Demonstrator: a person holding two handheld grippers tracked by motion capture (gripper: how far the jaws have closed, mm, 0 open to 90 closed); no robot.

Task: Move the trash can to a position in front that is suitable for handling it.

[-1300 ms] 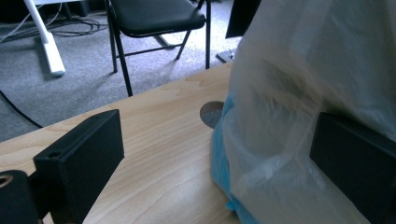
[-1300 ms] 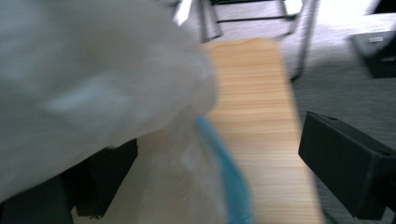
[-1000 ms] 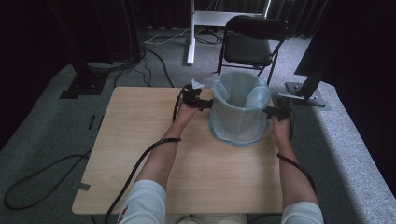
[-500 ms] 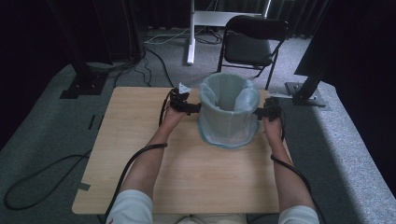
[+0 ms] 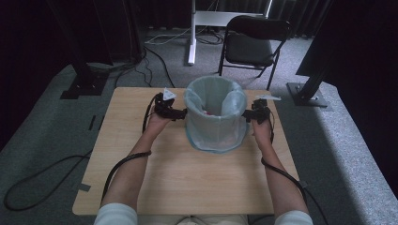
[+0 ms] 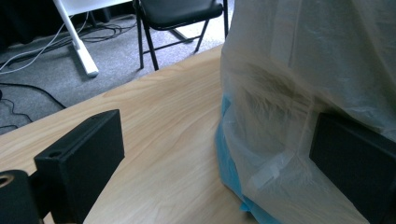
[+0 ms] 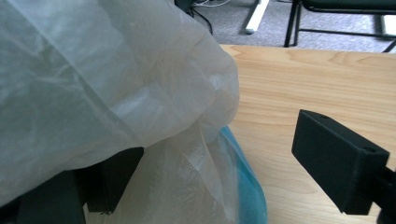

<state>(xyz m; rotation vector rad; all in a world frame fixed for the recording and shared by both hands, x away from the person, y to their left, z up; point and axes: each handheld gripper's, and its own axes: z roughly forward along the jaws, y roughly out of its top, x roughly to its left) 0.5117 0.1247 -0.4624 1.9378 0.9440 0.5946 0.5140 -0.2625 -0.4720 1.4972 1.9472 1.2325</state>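
the bin (image 5: pixel 213 136) stood on the table (image 5: pixel 141 187) toward the far edge, roughly mid-width, w/ a thin clear bag (image 5: pixel 225 101) lining it and folded down over the rim so it draped the outside. something red lay inside, too small to tell what.

i had my left gripper (image 5: pixel 180 113) at the bin's left side and my right gripper (image 5: pixel 246 115) at its right, both near the top, so the load sat between my hands and wouldn't tip either way. that's why i came in from opposite sides rather than one.

left gripper's jaws were spread wide: in the left gripper view one black jaw hung free over bare wood, the other sat against the bag, partly under a fold of it. not clamped on anything, just alongside. same story on the right: in the right gripper view one jaw was tucked under the drooping plastic, the other stood clear over the table. so both released, neither gripping yet.

my guess was the spread stance was there to take a fold of the bag at each side, or to squeeze the bin wall. the film looked slippery and loose, so a pinch could grab plastic only and slide. blue bin showed below the bag's hem (image 7: pixel 243 177), meaning the overhang was short.

chair (image 5: pixel 253 42) behind the table stayed out of it.
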